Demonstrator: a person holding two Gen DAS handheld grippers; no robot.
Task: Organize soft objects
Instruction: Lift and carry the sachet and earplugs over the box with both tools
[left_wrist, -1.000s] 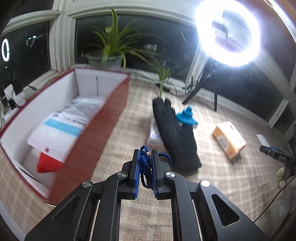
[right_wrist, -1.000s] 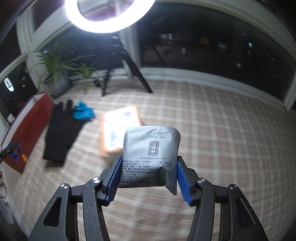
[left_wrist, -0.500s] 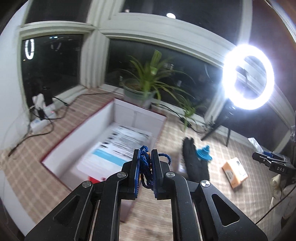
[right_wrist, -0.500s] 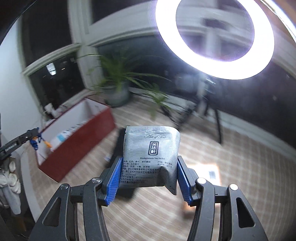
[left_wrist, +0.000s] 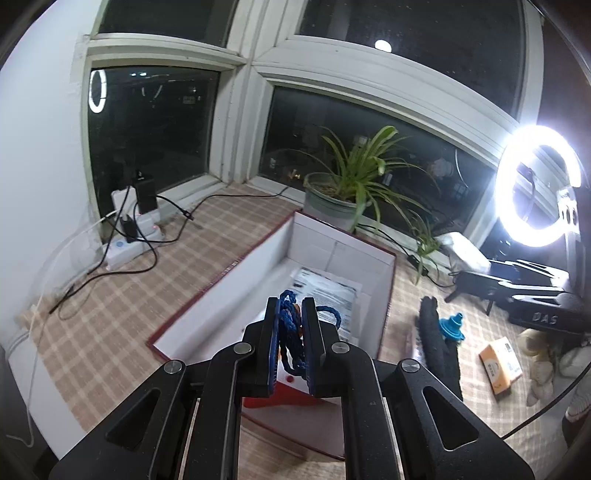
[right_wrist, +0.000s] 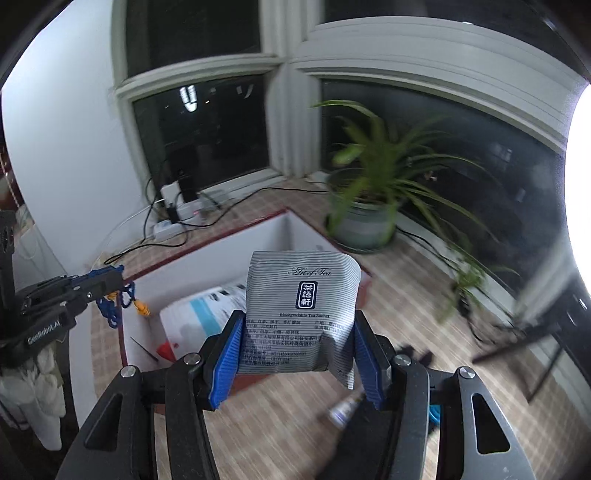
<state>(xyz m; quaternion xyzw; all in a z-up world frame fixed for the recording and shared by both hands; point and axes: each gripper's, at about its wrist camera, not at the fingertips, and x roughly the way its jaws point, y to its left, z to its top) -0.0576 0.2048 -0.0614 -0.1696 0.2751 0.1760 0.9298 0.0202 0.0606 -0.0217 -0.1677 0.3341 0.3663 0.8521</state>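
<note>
left wrist view: left hand-held gripper (left_wrist: 290, 332) pressed together on a tangle of blue cord (left_wrist: 289, 325), held above the near end of the open red-sided box (left_wrist: 380, 314), white inside, printed paper sheet (left_wrist: 332, 291) lying on its floor. right wrist view: right hand-held gripper (right_wrist: 299, 354) clamped on the lower half of a grey striped tea sachet (right_wrist: 301, 306), upper half standing free above the blue pads (right_wrist: 227, 354), one bottom corner folded outward past the right pad; box beyond and below, blurred. seen from that side too, left hand-held gripper with cord loops and a small orange end piece (right_wrist: 141, 306) dangling under it over the box's edge. outside the box, on the checked mat (left_wrist: 110, 332): black glove (left_wrist: 437, 343), blue funnel-shaped item (left_wrist: 451, 326) touching it, orange carton (left_wrist: 500, 360) well apart. potted plant (left_wrist: 351, 184) just behind the box. likely handling: cord light and limp, apt to trail and snag on the box rim, best pinched at the bunched middle as here; sachet light, thin, crinkly and rather slick, apt to buckle under a hard squeeze, best taken across its flat faces near the lower edge. both items judged close to release into the box.
</note>
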